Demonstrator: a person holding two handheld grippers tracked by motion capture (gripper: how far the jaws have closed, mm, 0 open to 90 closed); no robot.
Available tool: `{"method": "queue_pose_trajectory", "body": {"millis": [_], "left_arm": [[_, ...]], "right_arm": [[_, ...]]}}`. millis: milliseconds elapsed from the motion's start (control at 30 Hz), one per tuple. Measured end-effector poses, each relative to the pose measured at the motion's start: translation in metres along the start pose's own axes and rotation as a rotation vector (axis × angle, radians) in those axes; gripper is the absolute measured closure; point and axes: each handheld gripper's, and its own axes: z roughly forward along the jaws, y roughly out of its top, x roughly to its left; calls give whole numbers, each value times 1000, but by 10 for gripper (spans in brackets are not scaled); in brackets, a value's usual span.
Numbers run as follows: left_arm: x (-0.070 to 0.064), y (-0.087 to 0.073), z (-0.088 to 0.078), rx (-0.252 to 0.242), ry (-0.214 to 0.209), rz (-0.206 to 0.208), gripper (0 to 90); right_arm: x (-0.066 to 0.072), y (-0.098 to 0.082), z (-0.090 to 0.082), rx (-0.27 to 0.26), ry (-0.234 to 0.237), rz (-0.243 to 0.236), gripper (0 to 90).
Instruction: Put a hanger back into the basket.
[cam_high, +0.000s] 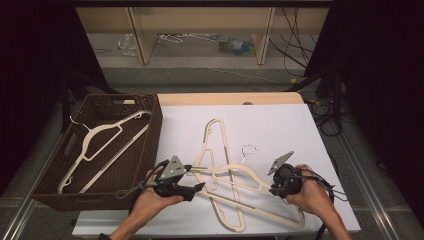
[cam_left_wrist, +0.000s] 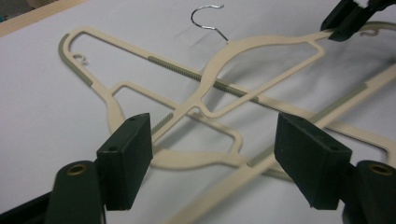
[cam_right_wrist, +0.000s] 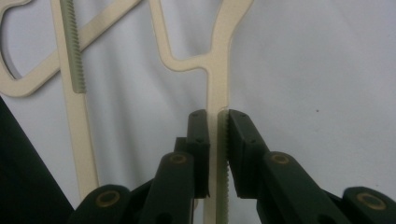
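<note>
I have my right gripper (cam_high: 278, 186) clenched on the shoulder arm of the top cream plastic hanger with the chrome wire hook (cam_high: 248, 178), pinching it where the grey ribbed grip strip runs, because that strip should give the pads something to bite on and keep the thin bar from sliding. In the right gripper view the bar (cam_right_wrist: 218, 140) stands straight up between the two pads, both of them pressed against it. This hanger lies near the front edge of the white-covered table (cam_high: 280, 125), towards its right front corner, its hook pointing away from me.

It lies tangled over the second cream plastic hanger (cam_high: 215, 145), which runs from the middle of the table down to the front edge, their bars crossing. That, I judge, is why one hand alone is not enough: lifting the top one would drag the other along.

So my left gripper (cam_high: 196, 187) comes in low from the left side with its jaws released and wide apart, nothing between them, aimed at the crossing of the bars (cam_left_wrist: 194, 109) to steady or free the lower hanger.

The dark brown woven basket (cam_high: 150, 150) sits at the table's left edge, already holding a third cream hanger (cam_high: 100, 137), so I take it as the place these go.
</note>
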Motion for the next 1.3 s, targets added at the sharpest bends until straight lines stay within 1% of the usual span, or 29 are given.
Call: {"method": "queue_pose_trajectory", "body": {"millis": [33,67,100,133,167,200,233,300,367,400,433,467,533,567,600,700,733,767,800,833,867,933,967,1000,1033,1067,1200,1233,1300], "left_arm": [[1,3,6,2,0,14,282],[2,6,14,-8,3,1,282],[2,6,14,-8,3,1,282],[5,12,25,-5,4,1,284],[8,15,31,4,-9,4,286],[8,15,31,4,-9,4,285],[9,18,36,12,-14,-3,287],[13,21,51,14,-16,11,317],[15,22,59,42,-50,-4,315],[15,22,62,49,-60,0,316],[15,22,62,49,-60,0,323],[16,23,67,40,-89,-13,344],[14,23,70,37,-90,-20,345],[14,24,74,62,-106,-2,350],[13,24,77,54,-119,-22,359],[12,26,82,75,-116,-13,390],[12,28,86,88,-148,-12,429],[11,29,88,93,-152,-27,431],[12,31,90,100,-164,-17,433],[12,31,90,100,-164,-17,465],[12,32,92,100,-183,-17,465],[10,36,96,101,-218,-29,532],[10,38,97,104,-229,-17,564],[10,39,98,113,-242,-20,563],[10,39,98,113,-242,-20,596],[11,41,99,127,-257,17,616],[14,43,96,130,-276,31,670],[15,45,92,137,-285,49,679],[14,47,86,143,-293,59,691]], "right_arm": [[0,0,-2,1,0,-3,801],[1,1,-3,4,-2,-7,802],[1,1,-3,4,-2,-7,802],[2,1,-6,-3,-5,-23,801],[4,2,-7,-1,-13,-21,801],[4,2,-9,-5,-18,-25,801],[5,2,-10,-3,-21,-28,801],[6,3,-13,-6,-36,-41,801],[9,4,-15,-7,-46,-43,800],[9,4,-16,-6,-49,-51,800],[10,5,-17,-6,-50,-55,800],[11,5,-18,-6,-54,-57,800],[11,6,-18,-8,-56,-61,800],[14,7,-21,-11,-60,-68,800],[14,7,-21,-13,-55,-73,800],[16,9,-22,-13,-57,-81,800],[18,10,-23,-16,-55,-87,799],[19,10,-23,-16,-57,-88,799],[19,10,-23,-18,-60,-89,799],[19,10,-23,-18,-60,-89,799],[19,10,-23,-19,-59,-92,799],[20,10,-25,-22,-60,-103,799],[21,10,-25,-22,-55,-101,799],[21,10,-25,-25,-56,-109,799],[21,11,-25,-28,-56,-114,799],[22,11,-26,-30,-58,-118,799],[22,10,-26,-32,-60,-130,799],[22,9,-27,-38,-54,-139,799],[21,9,-28,-46,-46,-156,799]]}}
